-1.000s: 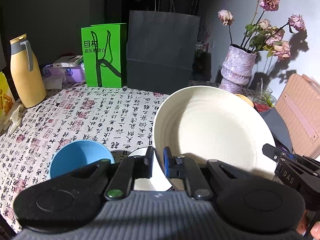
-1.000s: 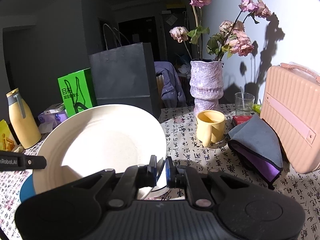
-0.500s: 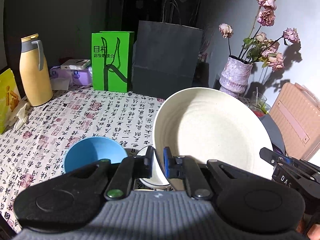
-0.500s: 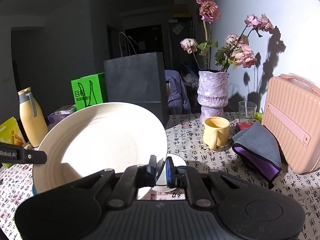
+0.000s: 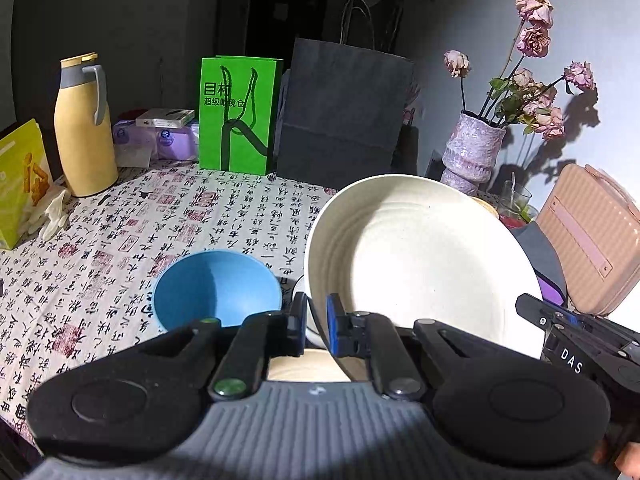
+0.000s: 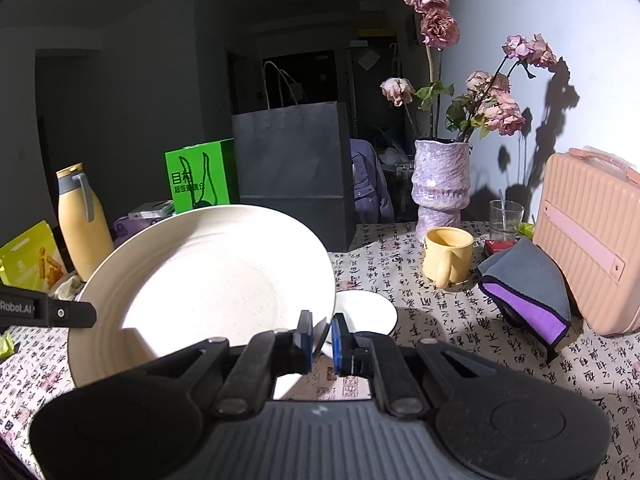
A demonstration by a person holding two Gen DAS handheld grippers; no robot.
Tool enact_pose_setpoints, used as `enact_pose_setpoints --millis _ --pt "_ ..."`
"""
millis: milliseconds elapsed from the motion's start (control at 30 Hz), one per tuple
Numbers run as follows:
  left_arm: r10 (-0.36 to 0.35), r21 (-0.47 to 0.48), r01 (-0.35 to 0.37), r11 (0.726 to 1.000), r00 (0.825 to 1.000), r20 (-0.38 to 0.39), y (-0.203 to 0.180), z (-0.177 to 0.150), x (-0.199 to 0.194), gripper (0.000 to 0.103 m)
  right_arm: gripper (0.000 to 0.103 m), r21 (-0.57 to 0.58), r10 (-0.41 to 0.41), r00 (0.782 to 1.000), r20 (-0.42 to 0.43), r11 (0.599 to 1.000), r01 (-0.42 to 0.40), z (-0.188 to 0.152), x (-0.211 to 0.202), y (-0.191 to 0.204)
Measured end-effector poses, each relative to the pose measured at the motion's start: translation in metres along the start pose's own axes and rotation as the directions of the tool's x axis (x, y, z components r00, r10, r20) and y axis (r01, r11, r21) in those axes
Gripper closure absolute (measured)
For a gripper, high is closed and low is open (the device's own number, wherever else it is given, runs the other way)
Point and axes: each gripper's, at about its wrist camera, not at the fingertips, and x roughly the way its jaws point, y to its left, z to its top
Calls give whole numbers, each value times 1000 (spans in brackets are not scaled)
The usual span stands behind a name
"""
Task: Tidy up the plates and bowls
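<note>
A: Where is the big plate?

B: The cream plate (image 5: pixel 420 264) is lifted off the table (image 5: pixel 132 220) and tilted up on edge. It hangs just above the white bowl (image 6: pixel 366 310), which sits on the patterned cloth.

A: And who has it?

B: Both claws. The left gripper (image 5: pixel 316 326) is pinched tight on the plate's near rim, and the right gripper (image 6: pixel 321 338) is clamped on the rim at the other side, its jaws nearly together with only the thin edge between them.

A: What else is near the white bowl?

B: The blue bowl (image 5: pixel 216 288) stands just beside it on the left. The yellow mug (image 6: pixel 446 256) is behind it to the right, and the folded grey and purple cloth (image 6: pixel 528 292) lies farther right, against the pink case (image 6: pixel 592 236). The vase of dried roses (image 6: pixel 440 184) stands behind the mug.
</note>
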Motion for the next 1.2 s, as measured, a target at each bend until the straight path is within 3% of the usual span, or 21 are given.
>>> enact_pose_setpoints --millis 1200 --pt "-61 -79 53 995 993 -98 63 -54 5 93 94 17 12 998 -64 1000 -11 -59 -10 44"
